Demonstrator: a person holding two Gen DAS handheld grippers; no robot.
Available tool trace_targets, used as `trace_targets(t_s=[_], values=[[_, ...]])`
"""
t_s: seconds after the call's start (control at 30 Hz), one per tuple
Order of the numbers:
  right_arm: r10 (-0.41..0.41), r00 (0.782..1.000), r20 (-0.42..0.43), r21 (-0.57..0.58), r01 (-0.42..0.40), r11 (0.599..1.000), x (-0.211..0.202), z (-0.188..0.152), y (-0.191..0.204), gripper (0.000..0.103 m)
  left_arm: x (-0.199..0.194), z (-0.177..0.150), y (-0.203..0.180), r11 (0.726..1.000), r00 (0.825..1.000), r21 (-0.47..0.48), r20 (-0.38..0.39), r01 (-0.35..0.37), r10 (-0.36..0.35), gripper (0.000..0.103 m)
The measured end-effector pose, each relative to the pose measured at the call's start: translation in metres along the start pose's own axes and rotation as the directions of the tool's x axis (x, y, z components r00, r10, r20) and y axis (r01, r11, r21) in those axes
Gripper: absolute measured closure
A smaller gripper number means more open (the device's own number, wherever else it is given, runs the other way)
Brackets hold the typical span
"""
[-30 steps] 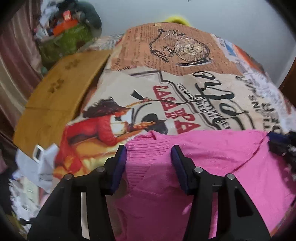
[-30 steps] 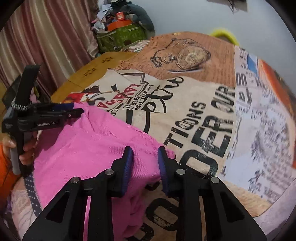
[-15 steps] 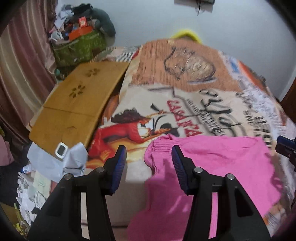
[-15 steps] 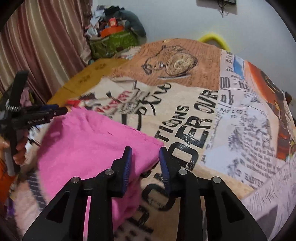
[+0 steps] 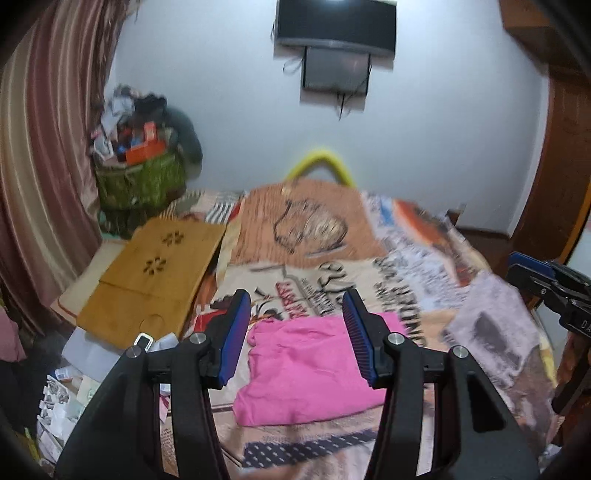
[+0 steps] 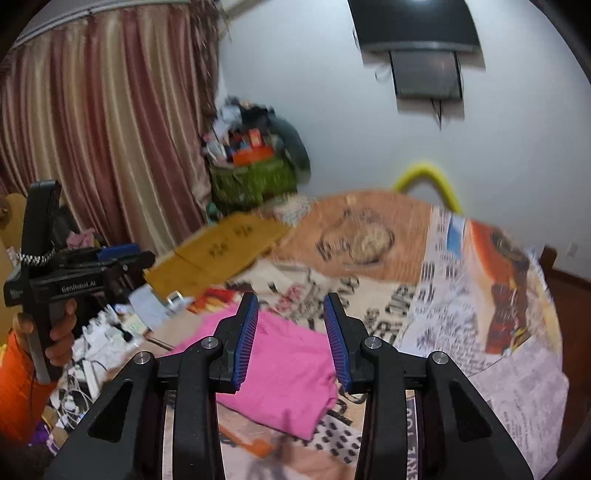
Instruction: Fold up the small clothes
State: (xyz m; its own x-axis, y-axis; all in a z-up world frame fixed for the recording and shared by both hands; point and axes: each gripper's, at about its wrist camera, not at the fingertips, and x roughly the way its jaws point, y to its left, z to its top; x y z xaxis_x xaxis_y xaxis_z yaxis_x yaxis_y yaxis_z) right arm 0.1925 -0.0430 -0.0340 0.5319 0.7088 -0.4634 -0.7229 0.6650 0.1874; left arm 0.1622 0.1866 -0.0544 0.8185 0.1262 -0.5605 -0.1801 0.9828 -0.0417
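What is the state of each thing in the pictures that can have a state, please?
pink garment: folded, lying flat on the bed, held by neither tool.
left tool: open, nothing between its pads.
right tool: open and empty; it has just been opening.
wooden lap table: lying flat at the bed's left edge.
green basket: filled above its rim.
wall screen: dark.

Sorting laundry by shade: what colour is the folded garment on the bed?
Pink garment; clearest in the left wrist view.

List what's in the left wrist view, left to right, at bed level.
Curtain → wooden lap desk → pink garment lying on the printed bedspread → right gripper at the frame's right edge.
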Motion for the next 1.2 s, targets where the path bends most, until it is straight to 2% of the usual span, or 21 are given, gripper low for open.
trace_targets(t_s=[0.1, 0.2, 0.33, 0.43, 0.5, 0.57, 0.6, 0.67, 0.7, 0.77, 0.8, 0.87, 0.93, 1.2], values=[[0.04, 0.996, 0.076, -0.008, -0.04, 0.999, -0.035, 0.004, 0.019, 0.07, -0.045, -0.006, -0.008, 1.0, 0.997, -0.018, 0.073, 0.023, -0.021, 0.051], [0.051, 0.987, 0.152, -0.04, -0.046, 0.998, -0.069, 0.004, 0.04, 0.07, -0.087, -0.014, -0.016, 0.999, 0.99, -0.026, 0.142, 0.028, -0.024, 0.051], [0.066, 0.968, 0.241, -0.048, -0.056, 0.997, -0.104, -0.004, 0.06, 0.07, -0.134, -0.024, -0.029, 1.0, 0.973, -0.017, 0.231, 0.008, -0.004, 0.051], [0.065, 0.959, 0.276, -0.032, -0.059, 0.998, -0.115, -0.013, 0.067, 0.068, -0.16, -0.032, -0.04, 1.0, 0.959, -0.012, 0.284, -0.005, 0.008, 0.05], [0.061, 0.956, 0.286, -0.024, -0.057, 0.998, -0.12, -0.019, 0.072, 0.058, -0.171, -0.038, -0.045, 1.0, 0.954, -0.012, 0.3, -0.005, 0.008, 0.044], [0.038, 0.956, 0.291, -0.031, -0.03, 0.999, -0.122, -0.024, 0.076, 0.042, -0.179, -0.044, -0.05, 1.0, 0.95, -0.017, 0.312, -0.016, 0.02, 0.031], [0.019, 0.955, 0.296, -0.041, -0.007, 0.999, -0.123, -0.025, 0.079, 0.038, -0.182, -0.046, -0.052, 1.0, 0.949, -0.019, 0.316, -0.015, 0.02, 0.029], [-0.006, 0.952, 0.306, -0.049, 0.022, 0.999, -0.127, -0.027, 0.082, 0.023, -0.187, -0.05, -0.055, 1.0, 0.947, -0.021, 0.319, -0.02, 0.026, 0.019], [-0.016, 0.949, 0.314, -0.047, 0.033, 0.998, -0.128, -0.028, 0.082, 0.02, -0.189, -0.052, -0.056, 0.999, 0.946, -0.023, 0.322, -0.023, 0.029, 0.017], [-0.029, 0.946, 0.322, -0.04, 0.044, 0.998, -0.134, -0.03, 0.082, 0.015, -0.193, -0.055, -0.058, 0.999, 0.943, -0.026, 0.331, -0.027, 0.033, 0.006], [-0.036, 0.946, 0.322, -0.035, 0.05, 0.998, -0.134, -0.029, 0.081, 0.013, -0.196, -0.056, -0.059, 0.999, 0.941, -0.026, 0.338, -0.029, 0.036, 0.004], [-0.047, 0.942, 0.331, -0.022, 0.058, 0.998, -0.14, -0.03, 0.08, 0.004, -0.2, -0.058, -0.062, 0.999, 0.937, -0.021, 0.346, -0.037, 0.042, 0.001], [-0.058, 0.938, 0.342, -0.009, 0.065, 0.998, -0.144, -0.032, 0.079, 0.001, -0.202, -0.06, -0.065, 0.999, 0.938, -0.014, 0.345, -0.036, 0.038, 0.0], [-0.082, 0.932, 0.353, -0.008, 0.091, 0.996, -0.151, -0.035, 0.082, 0.001, -0.2, -0.063, -0.067, 0.999, 0.94, -0.014, 0.339, -0.036, 0.038, 0.0]])
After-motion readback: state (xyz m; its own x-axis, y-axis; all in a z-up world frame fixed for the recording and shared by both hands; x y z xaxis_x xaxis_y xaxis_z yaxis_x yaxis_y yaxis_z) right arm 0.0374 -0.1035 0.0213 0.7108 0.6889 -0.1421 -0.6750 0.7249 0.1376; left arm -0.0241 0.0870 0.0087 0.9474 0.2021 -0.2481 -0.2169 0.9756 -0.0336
